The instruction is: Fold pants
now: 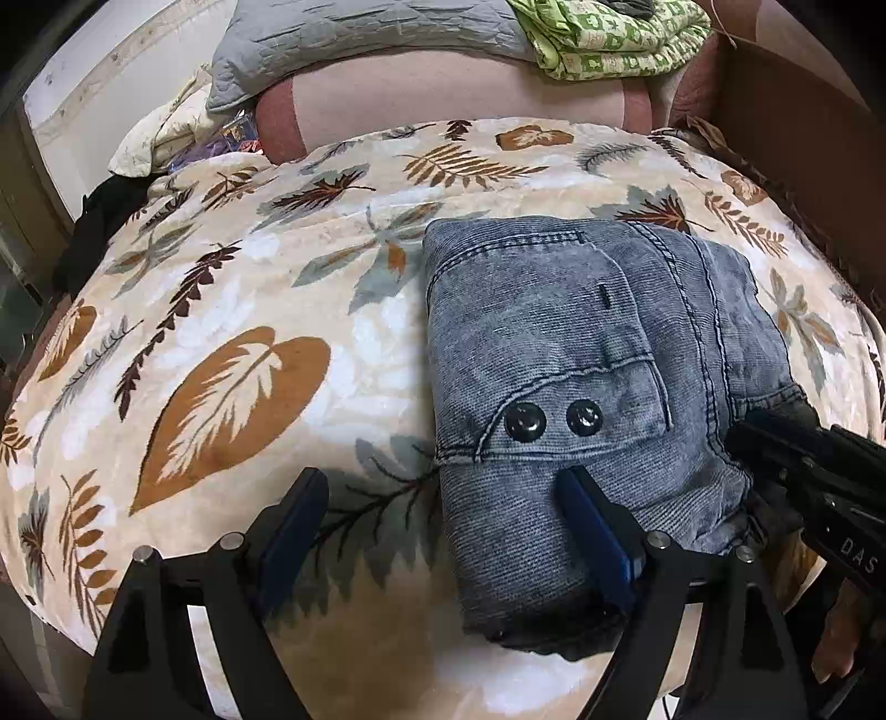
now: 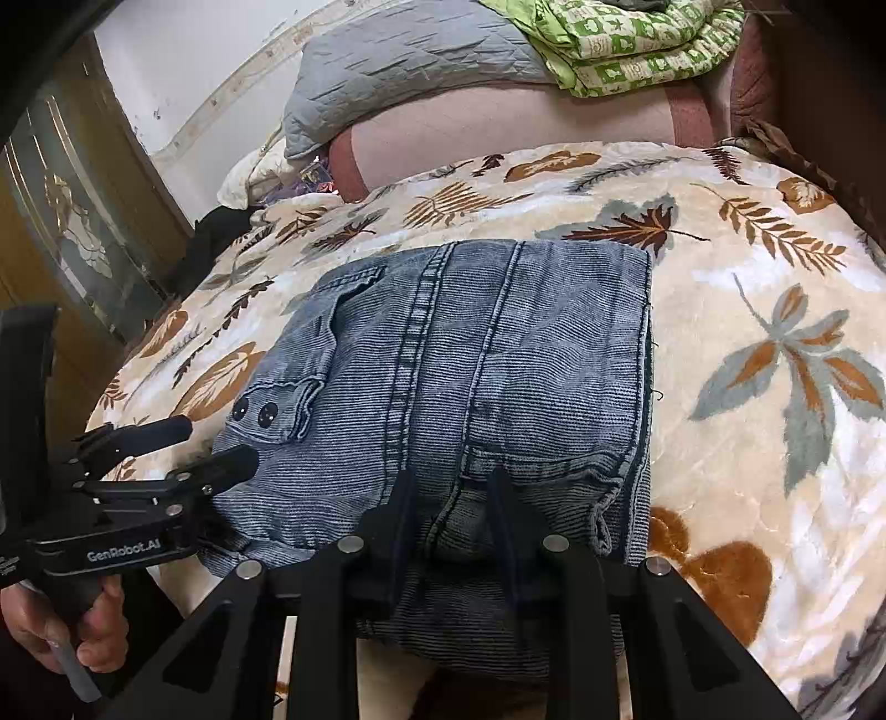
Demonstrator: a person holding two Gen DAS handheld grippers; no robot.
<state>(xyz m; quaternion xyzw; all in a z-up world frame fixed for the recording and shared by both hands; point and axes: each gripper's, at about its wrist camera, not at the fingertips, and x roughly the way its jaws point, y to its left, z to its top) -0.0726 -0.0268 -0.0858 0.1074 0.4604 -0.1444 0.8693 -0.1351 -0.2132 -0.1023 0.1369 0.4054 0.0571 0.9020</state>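
The blue denim pants [image 1: 581,354] lie folded into a thick rectangle on the leaf-patterned blanket [image 1: 232,310]; a pocket flap with two black snaps faces up. My left gripper [image 1: 443,493] is open wide, one finger over the blanket and the other lying on the pants' near left part, gripping nothing. From the right wrist, the pants [image 2: 498,354] fill the middle. My right gripper [image 2: 451,498] stands narrow at their near edge, with a bunch of denim pinched between its fingers. The left gripper [image 2: 221,440] shows at the pants' left corner, the right gripper [image 1: 742,437] at their right edge.
At the head of the bed lie a grey quilted pillow [image 2: 398,66] and a green patterned cover [image 2: 637,50]. A brown cardboard box [image 1: 803,166] stands to the right. A wooden door [image 2: 72,232] is on the left. A hand [image 2: 83,637] holds the left gripper's handle.
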